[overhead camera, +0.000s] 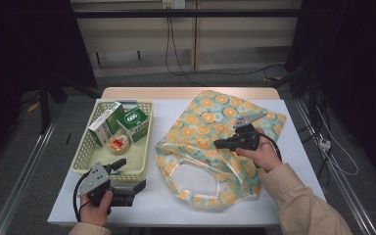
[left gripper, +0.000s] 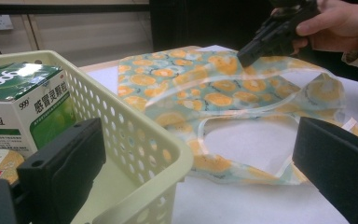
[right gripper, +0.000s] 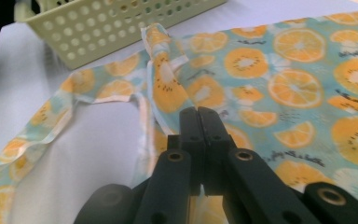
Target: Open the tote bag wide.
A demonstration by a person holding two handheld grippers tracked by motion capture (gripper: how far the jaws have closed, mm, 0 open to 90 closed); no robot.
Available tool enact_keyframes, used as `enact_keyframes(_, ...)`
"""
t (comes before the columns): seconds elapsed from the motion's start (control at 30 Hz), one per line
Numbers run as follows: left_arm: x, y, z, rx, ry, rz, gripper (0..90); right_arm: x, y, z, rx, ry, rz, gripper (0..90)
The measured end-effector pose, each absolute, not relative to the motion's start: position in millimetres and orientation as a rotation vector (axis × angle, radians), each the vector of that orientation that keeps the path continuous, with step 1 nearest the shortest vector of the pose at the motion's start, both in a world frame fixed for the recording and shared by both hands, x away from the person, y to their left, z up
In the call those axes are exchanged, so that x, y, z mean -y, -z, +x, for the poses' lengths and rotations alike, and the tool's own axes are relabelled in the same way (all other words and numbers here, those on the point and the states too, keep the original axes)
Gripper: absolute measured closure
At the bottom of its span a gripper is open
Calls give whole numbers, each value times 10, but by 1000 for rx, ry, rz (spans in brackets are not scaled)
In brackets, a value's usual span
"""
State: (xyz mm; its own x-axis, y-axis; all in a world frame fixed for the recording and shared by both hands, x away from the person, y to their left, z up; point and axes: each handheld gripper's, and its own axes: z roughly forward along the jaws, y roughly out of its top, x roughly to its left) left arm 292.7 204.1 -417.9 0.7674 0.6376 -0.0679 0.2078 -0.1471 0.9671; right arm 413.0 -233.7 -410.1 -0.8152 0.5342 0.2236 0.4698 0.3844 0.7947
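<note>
A tote bag (overhead camera: 210,122) printed with orange slices lies flat on the white table (overhead camera: 166,208), its handles towards the front edge. My right gripper (overhead camera: 217,144) is over the bag's middle with its jaws shut; in the right gripper view (right gripper: 198,116) they close on the fabric beside a handle strip (right gripper: 161,60). In the left gripper view the bag (left gripper: 186,84) tents up to the right gripper's tip (left gripper: 242,58). My left gripper (overhead camera: 129,175) is open at the basket's front right corner, holding nothing (left gripper: 200,177).
A pale yellow perforated basket (overhead camera: 85,147) stands left of the bag and holds a green-and-white box (overhead camera: 105,122), a green box (overhead camera: 136,123) and a small round tin (overhead camera: 119,144). The basket's corner (left gripper: 135,135) sits between the left jaws. Cables run across the floor behind the table.
</note>
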Motion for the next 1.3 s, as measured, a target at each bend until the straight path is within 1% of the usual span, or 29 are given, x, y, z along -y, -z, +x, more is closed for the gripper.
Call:
enact_keyframes(0.27, -2044, 4192, 2935, -678, -421, 1712, 24, 2503, 4292, 4337, -2485, -1439, 1048, 894)
enact_keyframes(0.47, -2054, 4198, 2940, -675, -422, 1718, 24, 2537, 4395, 4415, -2486, -1358, 1102, 885)
enact_keyframes(0.6, -2053, 4193, 2939, -669, -424, 1723, 24, 2589, 4437, 4445, -2461, -1313, 1144, 822)
enact_keyframes(0.77, -2058, 4196, 2942, -676, -422, 1713, 24, 2620, 4368, 4396, -2431, -1322, 1133, 705)
enact_keyframes(0.87, -2061, 4188, 2937, -676, -423, 1705, 24, 2587, 4306, 4319, -2433, -1335, 1094, 663)
enact_keyframes(1.03, -2065, 4171, 2935, -674, -427, 1697, 24, 2461, 4235, 4121, -2448, -1355, 1002, 537)
enact_keyframes(1.1, -2070, 4161, 2935, -671, -434, 1696, 24, 2398, 4218, 4027, -2459, -1353, 963, 518)
enact_keyframes(1.27, -2092, 4135, 2946, -677, -441, 1674, 24, 2297, 4247, 3823, -2449, -1448, 936, 527)
enact_keyframes(1.3, -2093, 4133, 2949, -682, -444, 1669, 24, 2272, 4262, 3800, -2480, -1420, 923, 526)
